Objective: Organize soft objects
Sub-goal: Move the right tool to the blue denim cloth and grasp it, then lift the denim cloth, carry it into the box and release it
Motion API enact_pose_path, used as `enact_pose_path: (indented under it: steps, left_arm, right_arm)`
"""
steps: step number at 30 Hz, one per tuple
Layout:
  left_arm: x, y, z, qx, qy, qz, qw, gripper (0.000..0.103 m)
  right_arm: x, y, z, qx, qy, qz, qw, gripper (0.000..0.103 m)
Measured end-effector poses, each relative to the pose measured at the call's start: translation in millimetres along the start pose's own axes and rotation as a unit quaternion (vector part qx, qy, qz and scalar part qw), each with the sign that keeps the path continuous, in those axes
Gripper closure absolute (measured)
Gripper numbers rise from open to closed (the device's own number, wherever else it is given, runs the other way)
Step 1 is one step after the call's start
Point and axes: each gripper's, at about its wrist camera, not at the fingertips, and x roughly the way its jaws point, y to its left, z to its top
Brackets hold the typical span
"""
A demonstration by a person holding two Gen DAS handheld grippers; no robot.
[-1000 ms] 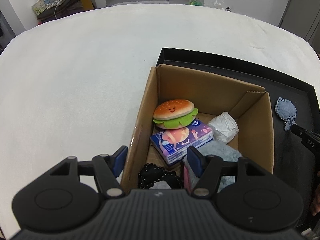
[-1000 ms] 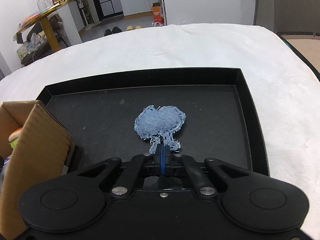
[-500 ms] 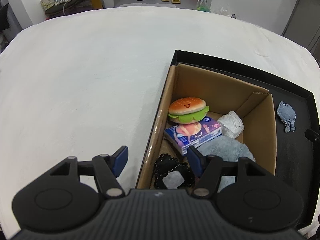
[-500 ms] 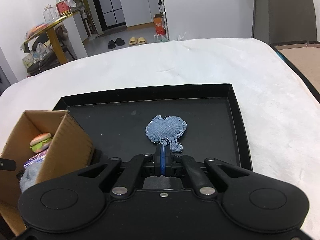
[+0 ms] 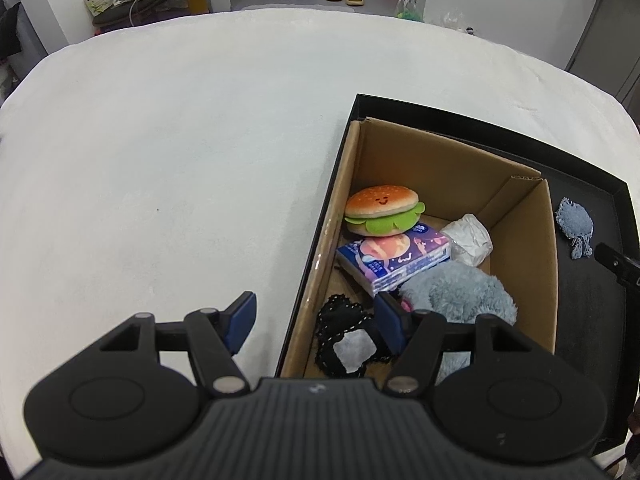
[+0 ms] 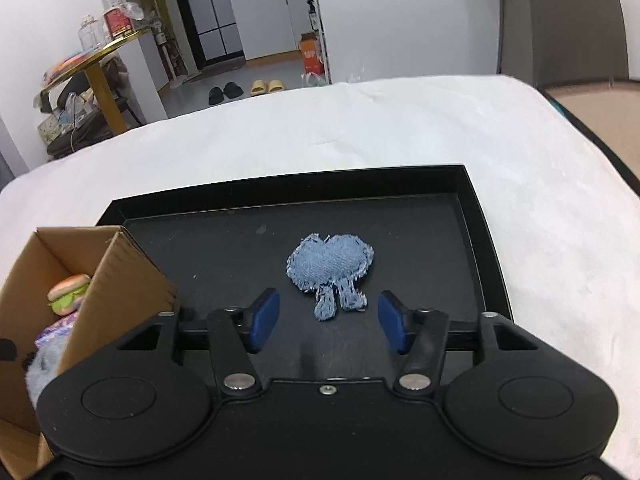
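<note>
the right gripper (image 6: pixel 327 320) had just been opening its jaws off the denim piece (image 6: pixel 331 270), left flat mid-frame on the black tray (image 6: pixel 472 216), nothing between them, so lift straight clear; the left gripper (image 5: pixel 316 322) hung open over the cardboard box (image 5: pixel 546 264).

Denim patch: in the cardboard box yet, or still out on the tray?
Out. The denim patch lies flat on the black tray, beside the cardboard box, ahead of the open right gripper.
</note>
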Motion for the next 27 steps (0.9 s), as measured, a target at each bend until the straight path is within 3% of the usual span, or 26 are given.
enact_pose_path:
  steps: [5, 10, 16, 17, 19, 22, 27]
  left_arm:
    - [7, -8, 6, 0.005, 0.003, 0.002, 1.0000, 0.040]
    - [15, -17, 12, 0.012, 0.009, 0.007, 0.9999, 0.040]
    - [22, -26, 16, 0.020, 0.016, 0.008, 0.9996, 0.040]
    - [23, -27, 16, 0.021, 0.017, 0.007, 0.9996, 0.040]
    - [24, -29, 17, 0.022, 0.017, 0.012, 0.9995, 0.040]
    - [24, -28, 17, 0.019, 0.016, 0.010, 0.9996, 0.040]
    - [21, -25, 15, 0.015, 0.014, 0.003, 0.9998, 0.040]
  right_arm:
    - [19, 4, -1, -0.016, 0.001, -0.011, 1.000, 0.048]
    - [36, 7, -5, -0.040, 0.014, -0.021, 0.999, 0.057]
    - [46, 10, -8, -0.065, 0.016, -0.037, 0.997, 0.060]
    - [46, 12, -9, -0.072, 0.013, -0.041, 0.996, 0.062]
    - [45, 15, -11, -0.085, 0.009, -0.047, 0.995, 0.082]
    - [42, 17, -10, -0.090, 0.013, -0.045, 0.995, 0.096]
    - [30, 17, -10, -0.089, 0.014, -0.036, 0.995, 0.098]
